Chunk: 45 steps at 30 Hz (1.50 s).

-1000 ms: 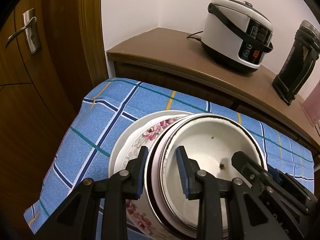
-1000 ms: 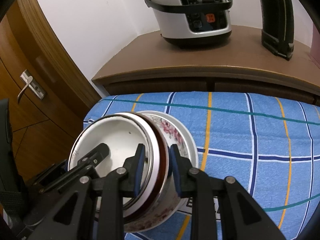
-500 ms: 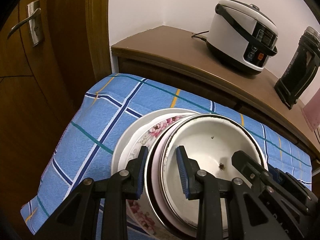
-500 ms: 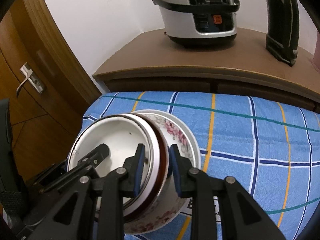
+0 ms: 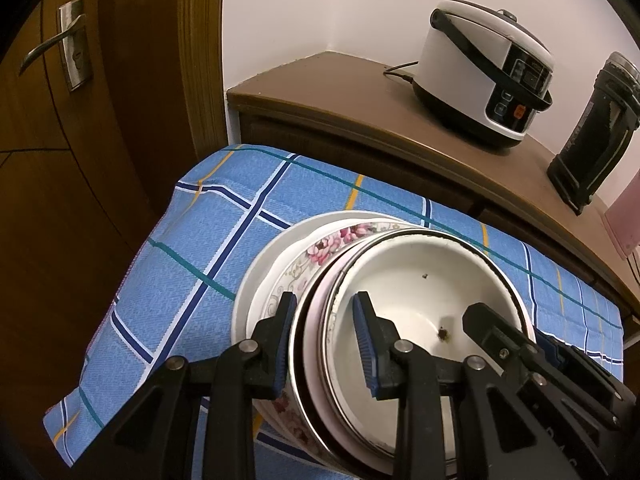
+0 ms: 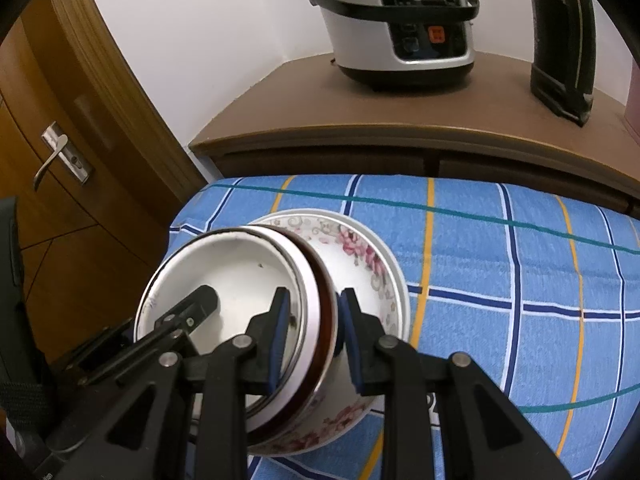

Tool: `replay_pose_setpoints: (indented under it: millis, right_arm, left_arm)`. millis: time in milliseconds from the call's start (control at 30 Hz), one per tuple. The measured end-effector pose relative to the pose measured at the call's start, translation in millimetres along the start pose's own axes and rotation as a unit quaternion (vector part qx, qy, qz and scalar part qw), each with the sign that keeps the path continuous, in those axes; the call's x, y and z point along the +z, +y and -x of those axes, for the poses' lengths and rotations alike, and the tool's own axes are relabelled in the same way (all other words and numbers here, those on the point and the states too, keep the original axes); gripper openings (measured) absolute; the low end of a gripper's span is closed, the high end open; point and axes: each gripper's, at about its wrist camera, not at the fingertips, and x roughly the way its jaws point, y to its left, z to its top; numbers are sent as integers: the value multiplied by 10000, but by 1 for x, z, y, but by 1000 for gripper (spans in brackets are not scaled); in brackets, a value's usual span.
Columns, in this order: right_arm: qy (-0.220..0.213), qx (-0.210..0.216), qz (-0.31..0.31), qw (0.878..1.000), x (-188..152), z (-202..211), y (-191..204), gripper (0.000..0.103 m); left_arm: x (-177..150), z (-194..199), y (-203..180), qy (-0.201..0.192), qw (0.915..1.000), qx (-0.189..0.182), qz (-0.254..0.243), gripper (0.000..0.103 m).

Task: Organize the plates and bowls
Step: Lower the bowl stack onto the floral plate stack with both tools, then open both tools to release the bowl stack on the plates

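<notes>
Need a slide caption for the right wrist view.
Both grippers clamp the nested bowls over a white plate on blue checked cloth.

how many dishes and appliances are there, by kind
bowls: 3, nested: white enamel bowl, pink bowl, floral bowl
plates: 1, white plate
appliances: 2, rice cooker, black kettle
total: 6

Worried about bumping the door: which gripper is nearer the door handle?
Left. The left gripper grips the bowl stack on the rim facing the door handle; the right gripper grips the opposite rim, farther away.
</notes>
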Motion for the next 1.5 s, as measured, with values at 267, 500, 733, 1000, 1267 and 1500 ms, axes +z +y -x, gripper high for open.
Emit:
replay_pose_setpoints:
  millis: [267,500,733,1000,1267,1500]
  right_arm:
    - [46,-6,57,10000,0,1,0,26]
    - [86,-4,-4,10000,0,0,-1,26]
    - [50,-16,66,10000,1,-1,0,26]
    - [-88,-39,67,9999,0,0,-4,33]
    - [-141,-73,84,9998,-2,3,-5,33]
    - [-126,-62,47,9999,-3,5,-8,34]
  left_arm:
    - [-1,1,0,-3,10000,10,-79,32]
    - [1,1,-1,24,9999,5,-136,32]
    - [3,-2,-2,0,9999,5,-129,32]
    - [4,-3,-4,-53,9997,37,-216,32]
    - [3,-2,-5,-53,9997,13,-242,33]
    - [0,-2,-6,-49,9997,-4,-233,39]
